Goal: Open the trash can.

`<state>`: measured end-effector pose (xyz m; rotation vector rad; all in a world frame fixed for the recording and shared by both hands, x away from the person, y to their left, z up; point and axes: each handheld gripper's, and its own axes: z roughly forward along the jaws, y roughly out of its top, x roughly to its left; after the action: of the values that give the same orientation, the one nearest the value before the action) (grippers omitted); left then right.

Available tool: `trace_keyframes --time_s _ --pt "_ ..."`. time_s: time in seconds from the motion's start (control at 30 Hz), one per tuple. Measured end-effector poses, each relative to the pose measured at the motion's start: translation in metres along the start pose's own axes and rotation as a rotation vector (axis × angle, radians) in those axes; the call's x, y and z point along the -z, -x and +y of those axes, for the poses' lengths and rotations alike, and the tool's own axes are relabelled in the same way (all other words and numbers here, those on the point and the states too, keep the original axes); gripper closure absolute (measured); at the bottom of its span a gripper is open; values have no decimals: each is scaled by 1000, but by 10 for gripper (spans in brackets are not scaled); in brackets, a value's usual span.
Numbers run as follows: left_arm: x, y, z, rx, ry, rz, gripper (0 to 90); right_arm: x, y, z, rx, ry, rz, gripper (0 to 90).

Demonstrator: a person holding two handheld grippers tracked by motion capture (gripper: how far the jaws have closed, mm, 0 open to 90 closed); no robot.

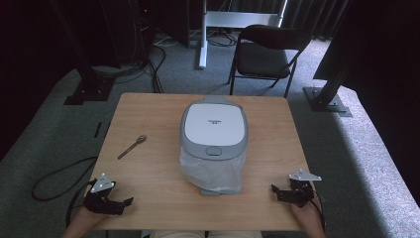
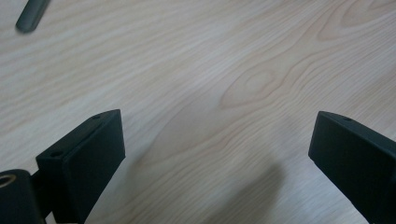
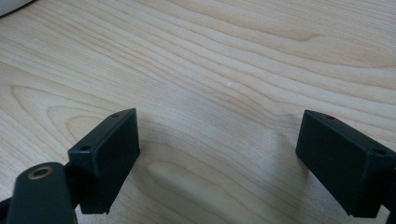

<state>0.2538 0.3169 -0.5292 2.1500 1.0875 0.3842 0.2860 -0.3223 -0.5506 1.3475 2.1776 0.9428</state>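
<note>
Your two grippers sit at the near corners of the table (image 1: 148, 109), well apart from each other and from everything else on it. Left gripper (image 1: 121, 203) rests at the near left corner, jaws pointing inward toward the middle; right gripper (image 1: 278, 191) mirrors it at the near right. This reads as a start pose: both hands parked clear of the work so the centre stays open.

The bin (image 1: 214, 130) stands at the middle of the table, between the two grippers and farther from you. Its grey-rimmed white lid is closed flat on top. A clear bag liner (image 1: 213, 171) hangs out below the rim on the side facing you, so the rim appears to pinch it in place. A spoon (image 1: 132, 147) lies loose on the wood left of the bin, nearer your left gripper; its handle end shows blurred at the top left of the left gripper view (image 2: 31, 15).

Fingers: left gripper's fingers (image 2: 88, 149) are spread wide, bare wood between them, gripping nothing. Right gripper's fingers (image 3: 109, 149) likewise spread wide over bare wood, nothing between them.

Judgement: no contact made yet; either thing needs a forward reach first.
</note>
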Motion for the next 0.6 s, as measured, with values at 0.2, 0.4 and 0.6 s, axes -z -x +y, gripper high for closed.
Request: trace_keyframes --time_s 0.2,0.4,0.6 --pt "5 10 17 -29 32 -12 37 0 0 0 0 0 0 126" --pt "11 22 34 -53 64 -46 38 0 0 0 0 0 0 126" --pt "15 37 55 -97 88 -78 37 0 0 0 0 0 0 126"
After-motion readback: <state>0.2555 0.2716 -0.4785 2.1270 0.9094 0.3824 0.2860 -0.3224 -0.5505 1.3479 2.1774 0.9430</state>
